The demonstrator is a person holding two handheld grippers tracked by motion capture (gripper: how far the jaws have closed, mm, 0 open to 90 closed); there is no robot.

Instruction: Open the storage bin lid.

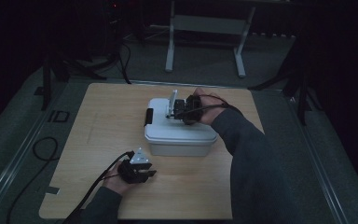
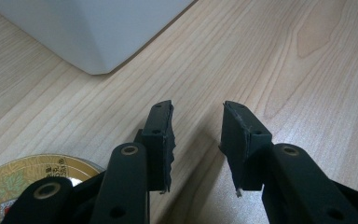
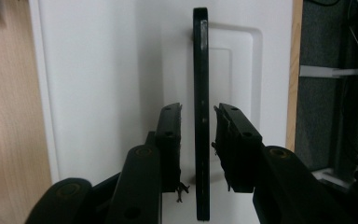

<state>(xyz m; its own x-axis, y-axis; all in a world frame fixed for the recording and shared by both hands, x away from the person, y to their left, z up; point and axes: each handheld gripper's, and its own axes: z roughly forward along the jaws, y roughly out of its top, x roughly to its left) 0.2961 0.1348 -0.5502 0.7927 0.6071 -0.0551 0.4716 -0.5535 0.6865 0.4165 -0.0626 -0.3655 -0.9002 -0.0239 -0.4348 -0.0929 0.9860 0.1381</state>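
White plastic box sits mid-table on the wooden tabletop, lid on, contents hidden. A black handle stands upright from a recess in the lid.

Right gripper straddles that handle from above. Its jaws stand narrow, one either side of the thin bar, and a sliver of white shows on the left, so not yet pinching as far as I can tell.

Handle looks stiff, slim and smooth: it could slip unless the pads close squarely on its flat faces, near the middle. Box looks rigid and fairly light; weight depends on what is inside, unknown. If the lid is only resting, I judge a lift by the handle takes the lid alone.

Left gripper rests on the table nearer the person, jaws partly apart around nothing, a box corner ahead. A gold-printed round tin lies just beside it.
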